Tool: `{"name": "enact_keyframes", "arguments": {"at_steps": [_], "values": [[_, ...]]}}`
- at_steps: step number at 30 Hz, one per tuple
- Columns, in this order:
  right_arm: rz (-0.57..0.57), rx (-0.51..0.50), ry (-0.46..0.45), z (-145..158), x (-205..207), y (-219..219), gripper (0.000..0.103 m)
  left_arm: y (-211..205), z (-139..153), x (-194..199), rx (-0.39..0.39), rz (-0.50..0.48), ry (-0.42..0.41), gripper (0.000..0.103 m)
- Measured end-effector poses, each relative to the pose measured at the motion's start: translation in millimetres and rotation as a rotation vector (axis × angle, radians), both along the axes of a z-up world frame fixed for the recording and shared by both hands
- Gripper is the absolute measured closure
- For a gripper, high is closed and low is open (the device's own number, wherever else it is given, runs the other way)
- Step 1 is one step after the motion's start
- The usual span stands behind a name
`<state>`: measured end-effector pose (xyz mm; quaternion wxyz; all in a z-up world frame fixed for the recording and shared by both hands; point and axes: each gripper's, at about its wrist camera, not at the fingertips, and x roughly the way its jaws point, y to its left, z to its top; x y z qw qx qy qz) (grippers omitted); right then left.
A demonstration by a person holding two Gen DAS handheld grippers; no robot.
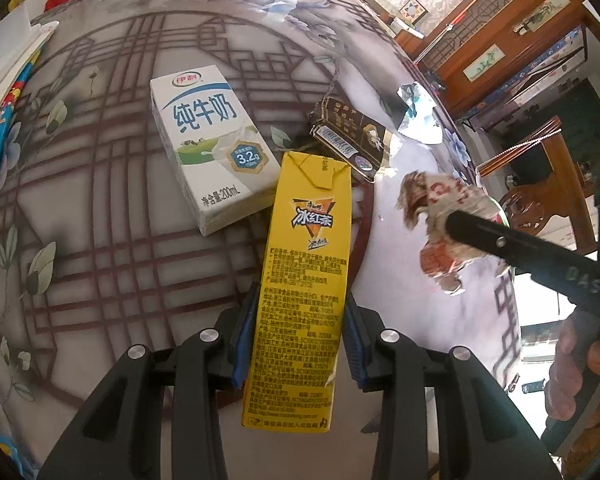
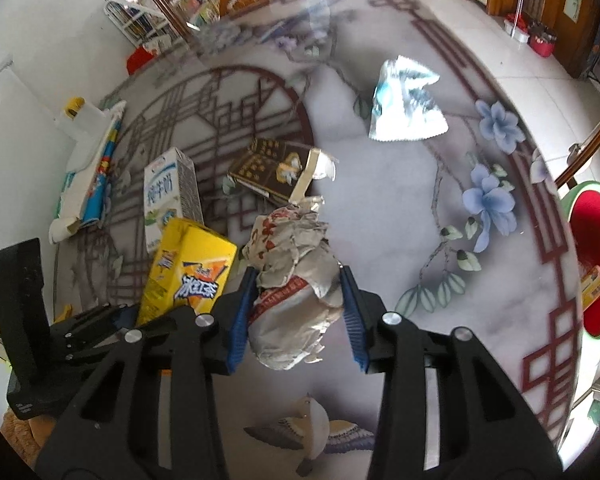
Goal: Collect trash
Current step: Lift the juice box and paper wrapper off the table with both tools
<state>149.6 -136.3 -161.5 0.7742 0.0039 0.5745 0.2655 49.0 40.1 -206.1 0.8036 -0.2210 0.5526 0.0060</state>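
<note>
Trash sits in both tools: the left gripper (image 1: 298,344) is clamped on a tall yellow iced-tea carton (image 1: 300,292) with its blue-padded fingers (image 1: 242,344) pressed to the carton's narrow sides, and the right gripper (image 2: 296,316) is squeezed around a crumpled white paper wrapper with red print (image 2: 296,272). Both pieces are held above a round glass-topped table with a dark red lattice and blue flower pattern (image 2: 440,320). Just beyond the yellow carton a white milk carton with blue lettering (image 1: 208,144) lies flat on the table, and beside it lies a dark brown cigarette pack with gold print (image 1: 348,140), its flap open. Farther off, near the table's edge, lies a shiny silver foil wrapper (image 2: 406,100). A blue-and-white flattened cardboard box (image 2: 88,172) lies at the opposite edge, and a red-lined round bin with a pale green rim (image 2: 592,260) stands off the table past the flowers.
</note>
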Motion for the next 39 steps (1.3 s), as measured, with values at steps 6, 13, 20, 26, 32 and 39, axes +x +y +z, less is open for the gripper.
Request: {"name": "enact_keyframes", "arguments": {"at_steps": [6,13,20,26,32,39], "values": [[-0.029,0.026,-0.032,14,-5,-12,0.063,-4,9,2,0.0,-0.015,-0.033,0.07],[-0.074,0.061,-0.051,27,-11,-32,0.063,-14,26,2,0.008,-0.031,-0.084,0.07],[-0.115,0.081,-0.056,31,-16,-51,0.063,-25,29,1,0.017,-0.045,-0.091,0.07],[-0.152,0.088,-0.048,28,-20,-66,0.063,-33,35,3,0.025,-0.062,-0.106,0.07],[-0.184,0.093,-0.047,27,-21,-79,0.063,-39,40,2,0.033,-0.071,-0.118,0.07],[-0.209,0.093,-0.039,25,-23,-89,0.063,-46,42,1,0.03,-0.081,-0.122,0.07]]}}
